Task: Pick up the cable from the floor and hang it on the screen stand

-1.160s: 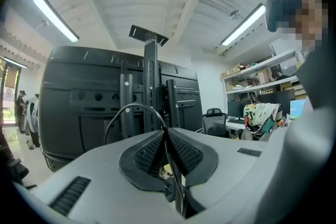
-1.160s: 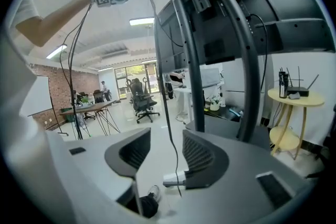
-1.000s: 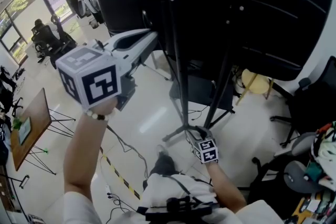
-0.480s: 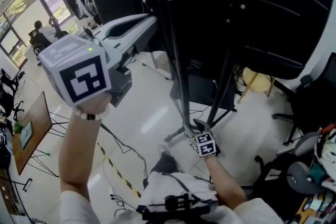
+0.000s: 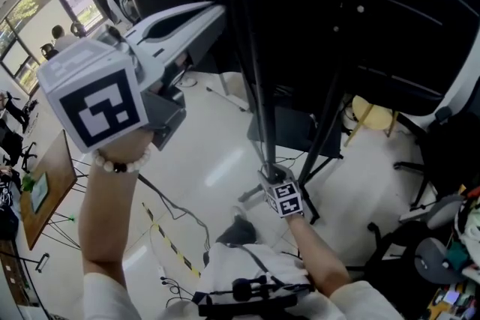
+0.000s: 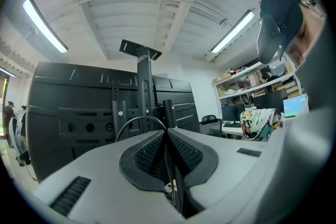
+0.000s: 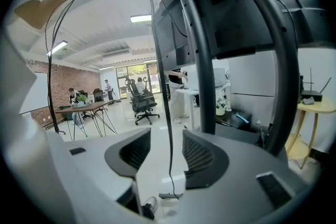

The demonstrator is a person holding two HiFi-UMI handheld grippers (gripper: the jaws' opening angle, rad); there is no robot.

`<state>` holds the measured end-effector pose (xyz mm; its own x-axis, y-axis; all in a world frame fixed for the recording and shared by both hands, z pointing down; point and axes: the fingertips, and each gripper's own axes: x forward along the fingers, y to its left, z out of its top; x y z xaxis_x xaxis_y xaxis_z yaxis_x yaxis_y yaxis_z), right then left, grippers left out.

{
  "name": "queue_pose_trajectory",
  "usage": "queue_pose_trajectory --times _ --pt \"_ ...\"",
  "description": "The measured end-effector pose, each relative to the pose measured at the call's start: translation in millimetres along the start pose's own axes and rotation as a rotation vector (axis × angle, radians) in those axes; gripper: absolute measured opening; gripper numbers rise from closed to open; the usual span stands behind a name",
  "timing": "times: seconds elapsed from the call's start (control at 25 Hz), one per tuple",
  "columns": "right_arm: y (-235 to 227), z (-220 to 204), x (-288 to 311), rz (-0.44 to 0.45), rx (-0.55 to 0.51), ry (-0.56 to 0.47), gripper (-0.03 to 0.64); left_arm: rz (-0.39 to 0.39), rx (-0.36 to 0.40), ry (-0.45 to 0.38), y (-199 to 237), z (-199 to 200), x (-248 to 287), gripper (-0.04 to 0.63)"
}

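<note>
Left tongs are the ones we are holding high, up beside the upper part of the screen stand. Their jaws are all but closed and we are pinching the thin black cable between the ribbed pads. Just past the tips the cable is arching in a small loop in front of the stand's upright poles. It is lying close to them, though we cannot tell whether it is touching.

Right tongs are the ones we are holding low, near the foot of the stand, and we are pointing them upward along it. Their jaws are standing apart. The cable is hanging straight down through the gap, and neither pad is pressing on it.

Seen from down there, the cable is running up beside the stand's curved dark legs to the left tongs overhead. Its lower end is dropping past the open jaws toward the pale floor under the stand. The big black screen is sitting on the stand, above the right tongs.
</note>
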<state>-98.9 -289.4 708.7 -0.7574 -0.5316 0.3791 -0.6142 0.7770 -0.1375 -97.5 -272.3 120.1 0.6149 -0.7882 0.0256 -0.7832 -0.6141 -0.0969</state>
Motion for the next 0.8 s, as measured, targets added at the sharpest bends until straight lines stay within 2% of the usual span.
queue_pose_trajectory --times 0.12,0.32,0.36,0.4,0.48,0.64,0.8 --pt "3 8 8 0.007 -0.008 -0.019 0.215 0.0 0.004 -0.007 2 5 -2 0.017" --pt "4 17 13 0.006 -0.023 -0.031 0.172 0.006 0.005 -0.014 9 8 -4 0.017" --pt "4 17 13 0.006 -0.031 -0.03 0.141 0.005 0.004 -0.016 10 9 -4 0.017" --pt "4 18 12 0.003 -0.041 -0.029 0.077 0.004 0.006 -0.019 11 10 -4 0.017" --pt "4 17 8 -0.004 -0.054 -0.029 0.035 0.001 0.011 -0.021 11 11 -3 0.017" --pt "5 14 2 0.001 -0.067 -0.026 0.029 0.005 0.023 -0.025 13 13 -1 0.017" --pt "1 11 -19 0.005 -0.049 -0.04 0.029 0.069 0.047 -0.018 32 9 -8 0.017"
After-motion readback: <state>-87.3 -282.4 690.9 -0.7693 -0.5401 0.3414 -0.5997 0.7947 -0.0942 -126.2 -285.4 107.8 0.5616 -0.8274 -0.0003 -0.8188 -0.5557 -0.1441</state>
